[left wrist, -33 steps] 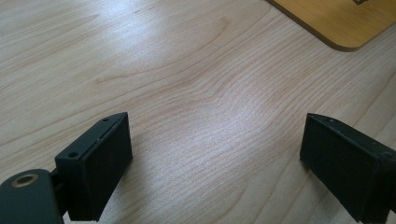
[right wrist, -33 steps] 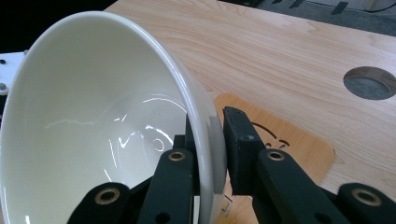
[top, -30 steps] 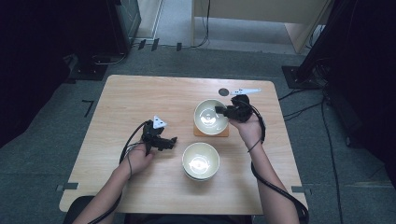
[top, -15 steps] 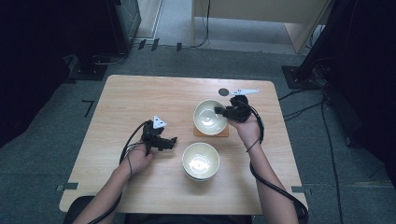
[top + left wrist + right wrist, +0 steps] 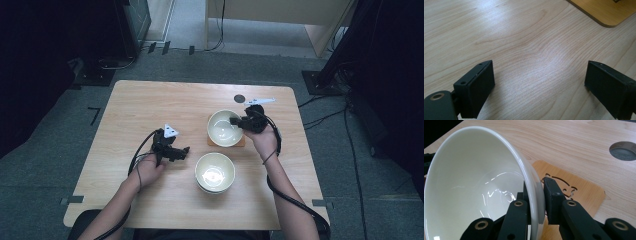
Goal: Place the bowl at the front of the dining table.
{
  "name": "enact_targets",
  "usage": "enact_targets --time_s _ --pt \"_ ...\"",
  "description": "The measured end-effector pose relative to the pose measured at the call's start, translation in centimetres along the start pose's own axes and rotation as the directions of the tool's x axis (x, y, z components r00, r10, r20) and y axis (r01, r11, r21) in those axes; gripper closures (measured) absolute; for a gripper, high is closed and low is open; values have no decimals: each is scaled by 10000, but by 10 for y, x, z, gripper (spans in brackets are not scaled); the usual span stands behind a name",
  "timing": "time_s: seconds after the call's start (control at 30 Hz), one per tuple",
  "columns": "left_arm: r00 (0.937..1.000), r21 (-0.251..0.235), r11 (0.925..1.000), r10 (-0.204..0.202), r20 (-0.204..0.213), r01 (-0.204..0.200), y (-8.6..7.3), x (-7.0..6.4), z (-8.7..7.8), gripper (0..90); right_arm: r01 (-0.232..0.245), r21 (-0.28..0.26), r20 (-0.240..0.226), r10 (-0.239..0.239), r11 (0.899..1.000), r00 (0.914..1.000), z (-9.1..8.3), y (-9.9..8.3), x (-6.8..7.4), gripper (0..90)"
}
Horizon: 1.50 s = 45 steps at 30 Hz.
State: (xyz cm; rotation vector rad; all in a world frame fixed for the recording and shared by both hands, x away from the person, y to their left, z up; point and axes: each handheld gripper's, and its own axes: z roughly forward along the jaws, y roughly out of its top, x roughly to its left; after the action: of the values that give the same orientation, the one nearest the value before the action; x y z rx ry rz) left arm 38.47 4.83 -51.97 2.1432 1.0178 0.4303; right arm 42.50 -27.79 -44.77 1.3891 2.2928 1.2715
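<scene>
A white bowl (image 5: 225,128) sits over a brown wooden coaster (image 5: 240,142) right of the table's middle. My right gripper (image 5: 237,121) is shut on this bowl's right rim; in the right gripper view the rim (image 5: 534,187) is pinched between the two black jaws, with the coaster (image 5: 579,190) beneath. A second white bowl (image 5: 215,172) stands nearer the front edge. My left gripper (image 5: 186,150) hovers left of that bowl, open, with bare wood (image 5: 539,72) between its jaws and a corner of the coaster (image 5: 609,12) at the top right.
A round dark grommet (image 5: 240,98) is set in the tabletop behind the far bowl, also seen as a hole (image 5: 624,151) in the right gripper view. Cables trail from both grippers. Bare wooden table (image 5: 150,105) spreads to the left and back.
</scene>
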Motion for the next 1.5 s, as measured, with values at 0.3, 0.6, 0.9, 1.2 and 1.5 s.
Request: enact_targets --time_s 0.3,0.6,0.9,1.2,1.5 --pt "10000 -1 10000 17 9 -17 0 0 0 88 -39 -10 36 39 10000 10000 4 -4 -3 814" --pt "10000 5 10000 18 8 -18 0 0 0 88 -99 99 184 97 9999 9998 7 -6 -8 814" --pt "10000 -15 10000 -8 6 8 0 0 0 88 -192 214 288 185 9996 9994 10 -9 -12 813" --pt "10000 -15 10000 -7 9 7 0 0 0 88 -318 254 319 310 9992 9990 12 -10 -14 813" --pt "10000 -5 10000 4 9 -4 0 0 0 88 -332 286 352 322 9990 9989 13 -12 -15 813"
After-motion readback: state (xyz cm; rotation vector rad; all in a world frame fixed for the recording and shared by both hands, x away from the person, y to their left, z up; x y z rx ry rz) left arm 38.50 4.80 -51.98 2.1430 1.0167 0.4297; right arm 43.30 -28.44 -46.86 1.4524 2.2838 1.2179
